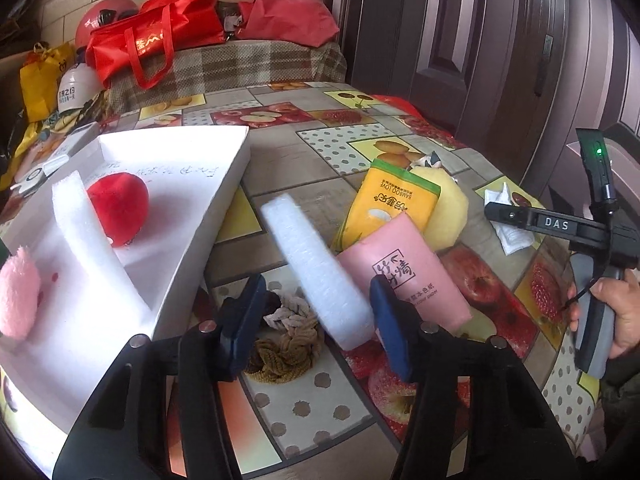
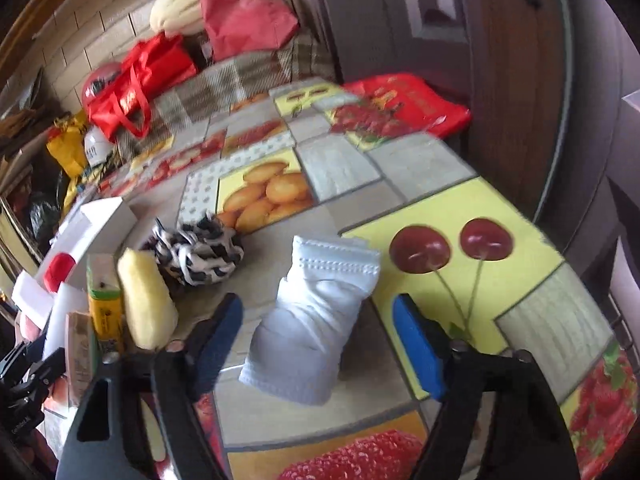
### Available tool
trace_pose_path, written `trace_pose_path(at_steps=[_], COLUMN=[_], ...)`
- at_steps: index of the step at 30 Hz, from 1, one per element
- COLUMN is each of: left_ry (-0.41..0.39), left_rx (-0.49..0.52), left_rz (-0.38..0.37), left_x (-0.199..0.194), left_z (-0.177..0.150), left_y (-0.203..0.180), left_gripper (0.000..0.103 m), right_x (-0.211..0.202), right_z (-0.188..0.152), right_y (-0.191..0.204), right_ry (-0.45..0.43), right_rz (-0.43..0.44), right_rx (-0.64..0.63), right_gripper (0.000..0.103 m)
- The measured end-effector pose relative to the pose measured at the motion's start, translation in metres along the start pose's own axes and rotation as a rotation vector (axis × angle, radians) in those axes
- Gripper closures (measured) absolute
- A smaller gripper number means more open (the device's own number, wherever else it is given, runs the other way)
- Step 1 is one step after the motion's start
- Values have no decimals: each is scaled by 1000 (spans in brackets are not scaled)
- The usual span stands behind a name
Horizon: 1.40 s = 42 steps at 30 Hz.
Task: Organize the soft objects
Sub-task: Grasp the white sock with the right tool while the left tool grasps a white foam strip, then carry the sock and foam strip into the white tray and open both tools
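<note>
A white foam block (image 1: 320, 276) lies slanted on the fruit-patterned desk (image 1: 320, 404), its near end between the blue pads of the left gripper (image 1: 316, 328). The jaws stand partly spread; the right pad sits at the block's edge, the left pad stands clear of it, and whether any pad presses cannot be told. Under the block's near end lie a grey braided hair tie (image 1: 290, 312) and a brown one (image 1: 286, 354), touching each other. Just beside the block on its right rests a pink tissue pack (image 1: 404, 272), overlapped at its far end by a yellow tissue pack (image 1: 390, 204) and a pale yellow plush (image 1: 450, 216).

To the left stands a white tray (image 1: 192, 248) holding a second foam strip (image 1: 94, 240) leaning upright, a red plush ball (image 1: 118, 208) behind it and a pink plush (image 1: 18, 292) at the near corner.

In the right wrist view, the right gripper (image 2: 318, 344) hovers with jaws spread wide around a folded white cloth (image 2: 316, 320) that lies on the desk, neither pad touching it. Beyond it sits a black-and-white scrunchie (image 2: 200, 256). A person's hand (image 1: 616, 316) grips the right gripper's handle in the left wrist view. Red bags (image 1: 156, 40) are heaped on a plaid-covered surface behind the desk.
</note>
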State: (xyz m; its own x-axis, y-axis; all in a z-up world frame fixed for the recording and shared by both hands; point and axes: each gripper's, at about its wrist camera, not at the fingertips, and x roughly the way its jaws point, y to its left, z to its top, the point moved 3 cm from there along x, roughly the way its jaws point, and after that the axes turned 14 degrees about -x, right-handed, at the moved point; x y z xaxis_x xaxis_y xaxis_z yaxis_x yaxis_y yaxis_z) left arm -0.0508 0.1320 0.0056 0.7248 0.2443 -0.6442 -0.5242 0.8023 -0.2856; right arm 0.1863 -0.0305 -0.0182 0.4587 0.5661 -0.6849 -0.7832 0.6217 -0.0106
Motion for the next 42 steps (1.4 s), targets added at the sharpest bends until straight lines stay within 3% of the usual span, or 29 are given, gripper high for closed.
trace_pose_path(at_steps=[2,4,8,12,18,31,42], left_ry=[30,34,22,-35,-161,-304,-365], left_rx=[-17,-22,5,50,110,140,95], left_rz=[-26,-48,-56,-68,-94,-128,-117], left_x=[5,5,1,-11,-37,-69,-88], left_z=[0,1,-1,-2,-6,-9,-9], left_y=[2,2,-5,-13,-22,-17,10], left_gripper=[71,76,78,79,83,84,84], right_x=[4,1,-4,-13,-47,-95,-107], right_z=[1,0,-2,-1,0,-12,-19], right_y=[3,9,7,6,20,65,111], right_ry=[18,2,-26,-85,-255,-458,-501], right_rz=[15,38,47,54,45,108,128], right_rx=[-23,-56,-46,-24,-65,-142,-275], right_gripper=[38,58,61,63,64,64,64])
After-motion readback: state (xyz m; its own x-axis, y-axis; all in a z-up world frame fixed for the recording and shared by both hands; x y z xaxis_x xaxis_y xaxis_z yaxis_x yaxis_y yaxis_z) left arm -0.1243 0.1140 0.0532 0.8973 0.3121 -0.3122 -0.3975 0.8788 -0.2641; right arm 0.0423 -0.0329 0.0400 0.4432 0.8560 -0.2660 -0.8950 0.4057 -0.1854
